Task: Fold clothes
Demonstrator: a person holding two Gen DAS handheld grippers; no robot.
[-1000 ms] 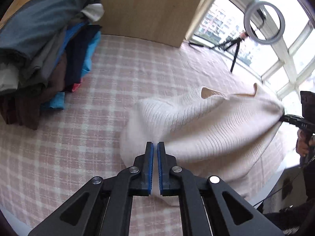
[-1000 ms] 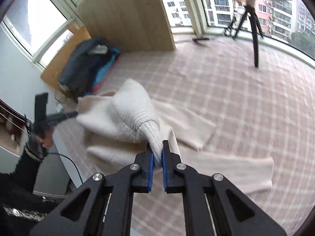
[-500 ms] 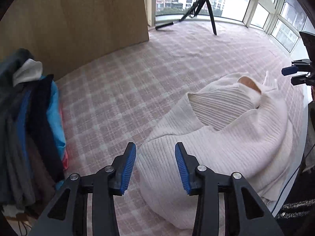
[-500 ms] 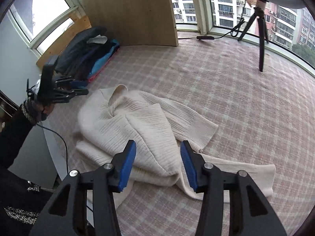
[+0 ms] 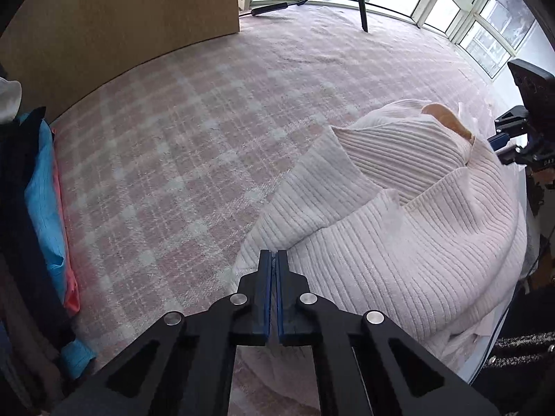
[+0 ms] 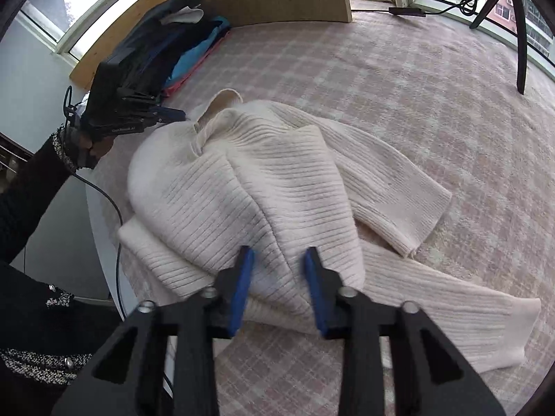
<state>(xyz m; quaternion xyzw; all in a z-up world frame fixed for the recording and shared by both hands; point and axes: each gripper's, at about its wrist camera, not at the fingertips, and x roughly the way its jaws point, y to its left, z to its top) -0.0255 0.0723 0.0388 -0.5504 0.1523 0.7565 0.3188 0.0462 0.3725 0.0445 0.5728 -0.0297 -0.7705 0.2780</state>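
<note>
Pinching at the near edge of the cream ribbed-knit sweater (image 5: 399, 228), the left tongs (image 5: 273, 256) have their blue pads pressed together; whether a fold of knit is actually caught between them is hard to tell, since the tips sit right at the hem. The right tongs (image 6: 279, 260) stand spread, pads either side of a rounded bulge of the same sweater, touching nothing firmly.

The sweater lies bunched on the pink-and-white checked cloth of the counter (image 5: 180, 145), near its front edge: body doubled over, collar towards the left tongs in the right wrist view, one sleeve (image 6: 392, 187) laid out flat and another trailing along the near side. A stack of folded dark and blue clothes (image 6: 180, 38) sits well apart at the back by a pale wooden panel (image 5: 138, 10).

This looks like mid-fold, regrasping. Next the right tongs would need to close on the edge below them, so both can lift and lay the body flat.
</note>
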